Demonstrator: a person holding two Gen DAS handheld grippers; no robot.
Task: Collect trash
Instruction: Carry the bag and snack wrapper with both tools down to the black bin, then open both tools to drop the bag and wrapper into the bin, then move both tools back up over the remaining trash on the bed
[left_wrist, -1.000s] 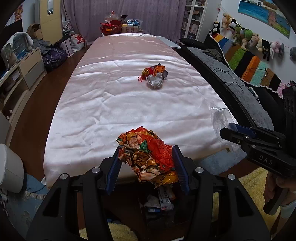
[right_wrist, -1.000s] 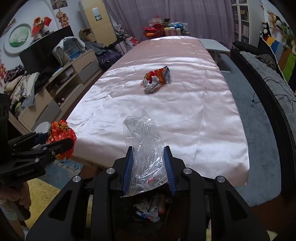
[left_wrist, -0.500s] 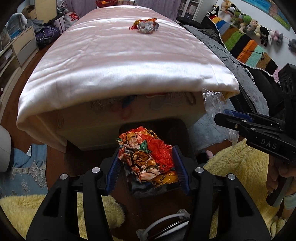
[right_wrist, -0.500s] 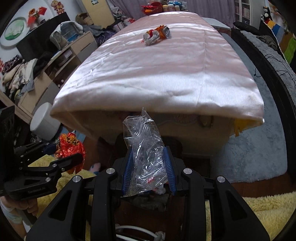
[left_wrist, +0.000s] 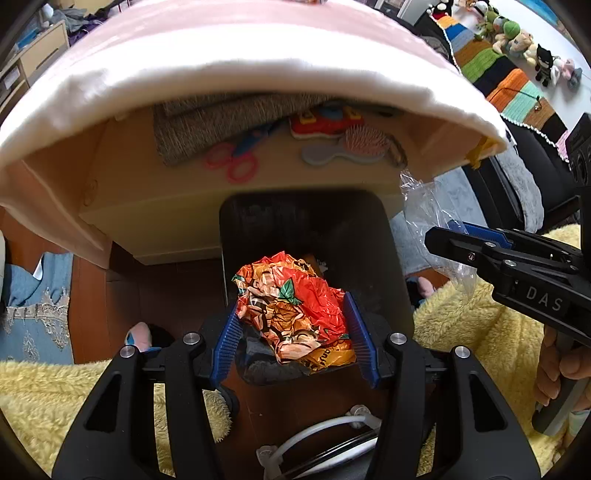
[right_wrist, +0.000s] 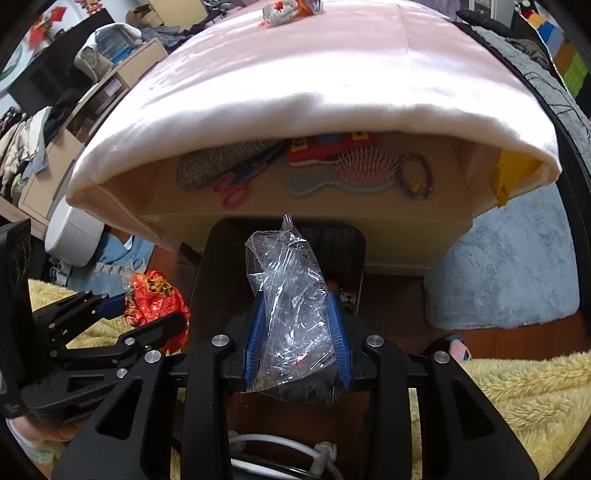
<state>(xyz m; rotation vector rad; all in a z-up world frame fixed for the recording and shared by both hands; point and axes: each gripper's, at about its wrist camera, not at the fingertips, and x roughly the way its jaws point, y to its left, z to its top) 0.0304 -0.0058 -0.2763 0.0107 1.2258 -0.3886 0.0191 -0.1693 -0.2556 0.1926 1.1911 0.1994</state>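
My left gripper (left_wrist: 291, 325) is shut on a crumpled orange snack wrapper (left_wrist: 291, 310) and holds it over the open black trash bin (left_wrist: 388, 280) on the floor. My right gripper (right_wrist: 297, 328) is shut on a clear plastic bag (right_wrist: 291, 295) above the same bin (right_wrist: 218, 273). In the right wrist view the left gripper (right_wrist: 147, 314) with the orange wrapper (right_wrist: 155, 299) is at the left. In the left wrist view the right gripper (left_wrist: 447, 236) with the clear bag (left_wrist: 428, 218) is at the right. More wrappers (right_wrist: 288, 9) lie far back on the pink table (right_wrist: 332, 66).
A shelf under the table (right_wrist: 369, 206) holds red scissors (right_wrist: 236, 184), a hairbrush (right_wrist: 358, 173), a red toy (right_wrist: 325, 147) and a grey cloth (right_wrist: 218, 162). Yellow fluffy rug (right_wrist: 517, 387) lies near me, a blue rug (right_wrist: 506, 266) to the right. White cables (left_wrist: 325, 428) lie below.
Both grippers have dropped from table height and tilted down toward the floor. The bin now sits under the held wrapper and bag. Both grips are unchanged.
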